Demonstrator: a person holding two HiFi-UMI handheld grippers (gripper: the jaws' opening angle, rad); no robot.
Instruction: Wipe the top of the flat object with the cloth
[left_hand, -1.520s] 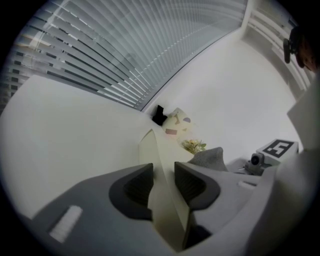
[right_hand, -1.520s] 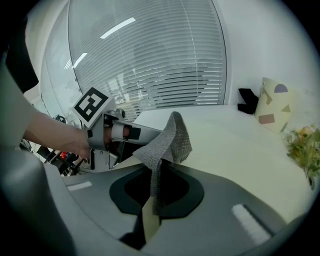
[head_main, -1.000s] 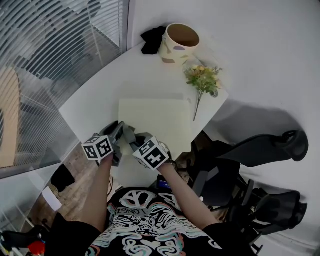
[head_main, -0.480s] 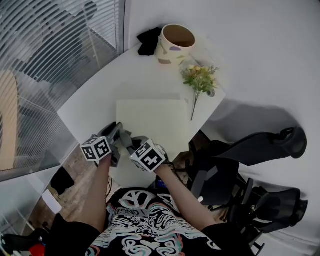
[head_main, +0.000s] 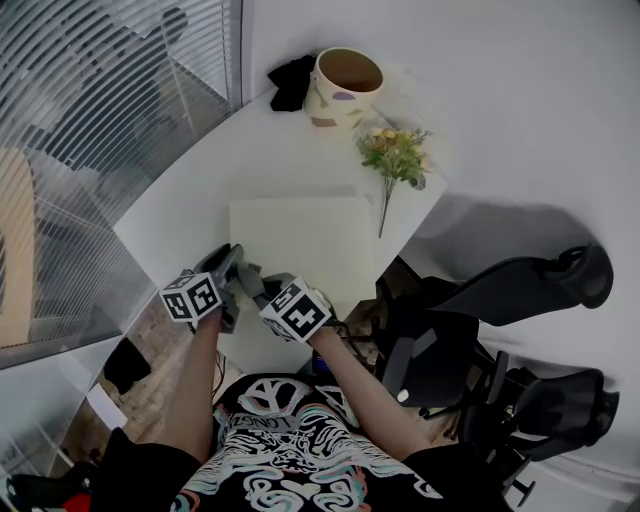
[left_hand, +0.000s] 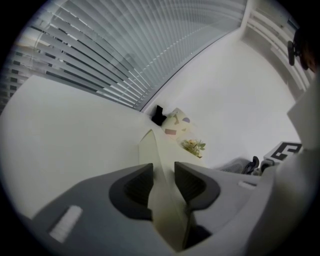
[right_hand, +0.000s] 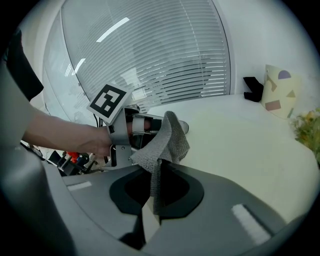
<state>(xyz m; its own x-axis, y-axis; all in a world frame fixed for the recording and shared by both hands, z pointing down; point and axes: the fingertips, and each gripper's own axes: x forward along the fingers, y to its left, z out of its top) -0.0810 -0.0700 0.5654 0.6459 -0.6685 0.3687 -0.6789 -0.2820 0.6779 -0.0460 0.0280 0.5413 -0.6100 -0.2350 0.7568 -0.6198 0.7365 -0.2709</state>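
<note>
My left claw (left_hand: 162, 172) is clamped on the near edge of the pale yellow flat board (head_main: 300, 240), which lies ahead of it on the white tabletop (head_main: 200, 190). Just beside it, my right claw (right_hand: 156, 175) pinches the grey knitted cloth (right_hand: 167, 142), forearms side by side.

Patterned pot (head_main: 345, 88) beside flowers (head_main: 396, 154) (chairs (head_main: 505, 290) past table (head_main: 195, 205)).

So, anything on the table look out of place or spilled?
Only the small yellow-and-green flower sprig: it lies flat on the white table beside the cream patterned pot, not in it, its stem close to the pale yellow flat board. Nothing looks spilled or damaged.
</note>
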